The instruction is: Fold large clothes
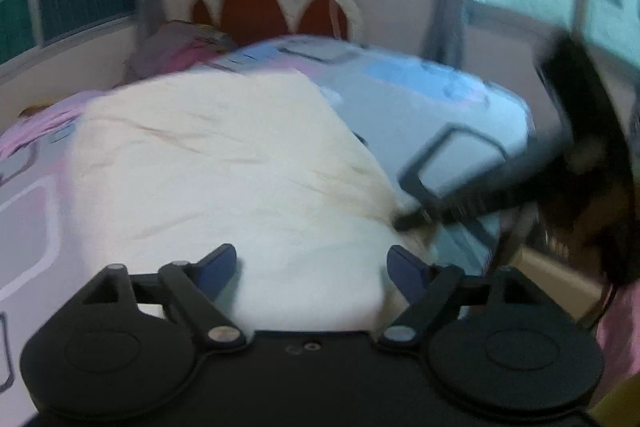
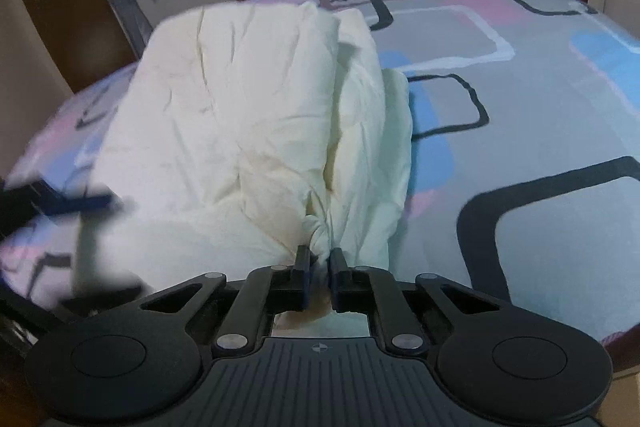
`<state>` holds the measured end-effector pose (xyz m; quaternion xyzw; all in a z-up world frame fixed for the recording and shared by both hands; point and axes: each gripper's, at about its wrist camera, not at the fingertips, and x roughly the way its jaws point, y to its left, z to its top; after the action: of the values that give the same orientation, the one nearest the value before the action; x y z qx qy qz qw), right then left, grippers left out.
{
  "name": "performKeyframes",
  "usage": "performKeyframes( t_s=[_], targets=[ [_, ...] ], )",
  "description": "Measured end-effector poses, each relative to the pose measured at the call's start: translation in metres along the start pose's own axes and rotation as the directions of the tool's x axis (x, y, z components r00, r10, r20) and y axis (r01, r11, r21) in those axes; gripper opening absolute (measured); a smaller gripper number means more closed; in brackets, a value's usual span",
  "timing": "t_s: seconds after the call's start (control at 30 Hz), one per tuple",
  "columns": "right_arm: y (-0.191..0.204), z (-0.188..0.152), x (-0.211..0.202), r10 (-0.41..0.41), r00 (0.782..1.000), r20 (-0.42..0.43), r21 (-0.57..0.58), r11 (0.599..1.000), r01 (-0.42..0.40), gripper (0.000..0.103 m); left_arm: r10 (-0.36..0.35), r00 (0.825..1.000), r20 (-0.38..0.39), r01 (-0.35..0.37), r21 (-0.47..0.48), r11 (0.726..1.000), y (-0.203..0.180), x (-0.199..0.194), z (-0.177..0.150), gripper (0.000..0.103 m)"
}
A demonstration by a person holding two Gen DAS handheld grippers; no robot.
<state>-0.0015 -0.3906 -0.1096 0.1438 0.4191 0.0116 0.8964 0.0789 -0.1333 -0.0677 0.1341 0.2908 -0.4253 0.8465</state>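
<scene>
1. Left wrist view: looking down over the left gripper (image 1: 312, 263), jaws standing wide apart with nothing between them, hovering just above the near edge of the cream garment (image 1: 208, 163).
2. Lying spread across the patterned bed (image 1: 400, 83), folded into a broad slab, with its right corner bunching toward the right gripper (image 1: 404, 221), seen blurred at the side.
3. Judging the cloth as soft, light and limp, with some padded bulk; likely sagging and creasing when lifted, so best taken at corners or along a folded edge rather than mid-panel.
4. Pointing downward at a moderate slant toward the bed, wrist roughly level across the jaws.
5. Right wrist view: looking along the right gripper (image 2: 319, 259), jaws closed tight on a gathered corner of the cream garment (image 2: 248, 99), fabric twisting into a knot at the tips.
6. Rising as a puffy, layered mound from that pinch toward the far side of the bed (image 2: 520, 99).
7. Tilting more steeply downward than the other hand; left gripper (image 2: 80, 205) showing as a blurred shape at the left margin, apparently free of the cloth.
</scene>
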Motion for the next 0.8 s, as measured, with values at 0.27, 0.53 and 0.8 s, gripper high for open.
performKeyframes(
  t_s=[0.27, 0.53, 0.8],
  targets=[
    [-0.008, -0.009, 0.008, -0.017, 1.0, -0.026, 0.031, 0.999, 0.018, 0.008, 0.234, 0.972, 0.018, -0.212, -0.361, 0.908, 0.103, 0.024, 0.029, 0.07],
    [0.009, 0.044, -0.035, -0.064, 0.976, 0.207, 0.024, 0.998, 0.061, 0.008, 0.242, 0.97, 0.006, -0.222, -0.374, 0.9, 0.111, 0.059, 0.025, 0.066],
    [0.045, 0.1, 0.046, -0.131, 0.938, 0.322, -0.073, 0.984, 0.163, 0.008, 0.26, 0.966, 0.004, -0.237, -0.395, 0.887, 0.11, 0.065, 0.021, 0.066]
  ],
)
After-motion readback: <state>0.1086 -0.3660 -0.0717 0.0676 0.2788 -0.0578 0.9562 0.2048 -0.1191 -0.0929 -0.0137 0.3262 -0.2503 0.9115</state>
